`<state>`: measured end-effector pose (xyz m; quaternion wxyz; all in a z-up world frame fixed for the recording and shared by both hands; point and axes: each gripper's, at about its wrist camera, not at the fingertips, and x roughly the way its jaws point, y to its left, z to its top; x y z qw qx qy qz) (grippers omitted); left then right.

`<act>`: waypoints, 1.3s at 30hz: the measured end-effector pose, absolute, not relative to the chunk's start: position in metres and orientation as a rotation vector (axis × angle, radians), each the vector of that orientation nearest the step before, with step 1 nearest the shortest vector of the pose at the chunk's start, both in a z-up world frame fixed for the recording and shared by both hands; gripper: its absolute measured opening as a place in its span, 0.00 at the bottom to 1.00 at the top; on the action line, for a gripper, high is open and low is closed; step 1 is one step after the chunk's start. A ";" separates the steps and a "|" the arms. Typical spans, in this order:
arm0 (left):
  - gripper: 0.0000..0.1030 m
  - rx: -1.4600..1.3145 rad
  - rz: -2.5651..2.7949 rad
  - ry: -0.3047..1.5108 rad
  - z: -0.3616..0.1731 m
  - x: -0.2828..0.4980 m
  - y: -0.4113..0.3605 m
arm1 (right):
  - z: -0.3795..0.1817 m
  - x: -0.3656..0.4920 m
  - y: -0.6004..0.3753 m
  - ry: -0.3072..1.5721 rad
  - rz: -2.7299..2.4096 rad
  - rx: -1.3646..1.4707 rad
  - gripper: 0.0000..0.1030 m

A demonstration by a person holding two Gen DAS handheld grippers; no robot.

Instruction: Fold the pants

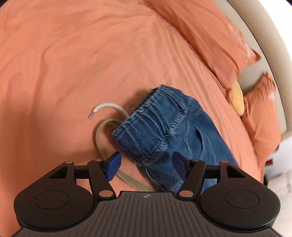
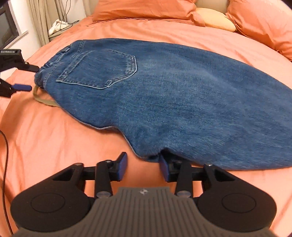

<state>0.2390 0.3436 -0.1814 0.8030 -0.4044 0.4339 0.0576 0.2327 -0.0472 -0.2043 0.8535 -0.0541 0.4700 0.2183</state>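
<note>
— What does your left tool see?

— My left gripper (image 1: 146, 166) hangs over the waistband end of the jeans (image 1: 169, 131), which lie on the orange bedspread (image 1: 73, 63). Its jaws stand wide apart and hold nothing; the corner of the elastic waistband sits in the gap between the blue pads (image 1: 114, 164), not pinched. A beige drawstring (image 1: 102, 134) loops out of the waistband onto the cover, running right past my left-hand pad, and its pale tip (image 1: 94, 110) curls away beyond. That cord is the nearest thing in my way. Further right are two orange pillows (image 1: 215, 45) with a yellow cushion (image 1: 238, 102) wedged between them, against a pale headboard (image 1: 270, 36).

— And the right one?

— My right gripper (image 2: 143, 168) is low at the near edge of the jeans (image 2: 173, 94), which are spread flat across the bedspread (image 2: 54, 142), back pocket (image 2: 102, 69) up. The jaws are parted and grip nothing, though the right-hand pad (image 2: 163, 169) is tucked just under the denim edge while the other sits clear on the cover. Far left I can see my left gripper (image 2: 30, 78) open at the waistband, the drawstring (image 2: 43, 99) poking out beside it. A black cable (image 2: 5, 145) trails down the left side. Behind are the pillows (image 2: 146, 9), the cushion (image 2: 215, 20), a curtain (image 2: 45, 18) and some white cloth (image 2: 58, 25) by the wall.
</note>
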 end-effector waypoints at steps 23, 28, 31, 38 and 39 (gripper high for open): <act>0.20 -0.292 0.282 1.024 -0.184 0.289 0.292 | -0.213 0.237 -0.058 1.063 0.499 -0.029 0.05; 0.41 -0.139 0.311 1.067 -0.168 0.298 0.271 | -0.200 0.235 -0.073 1.057 0.522 -0.001 0.17; 0.54 -0.041 0.311 1.041 -0.148 0.290 0.258 | -0.188 0.232 -0.097 1.035 0.526 0.048 0.25; 0.61 0.108 0.304 0.925 -0.099 0.276 0.208 | -0.152 0.235 -0.206 0.990 0.358 0.209 0.29; 0.61 0.119 0.287 0.920 -0.093 0.280 0.199 | -0.146 0.238 -0.226 0.982 0.323 0.232 0.29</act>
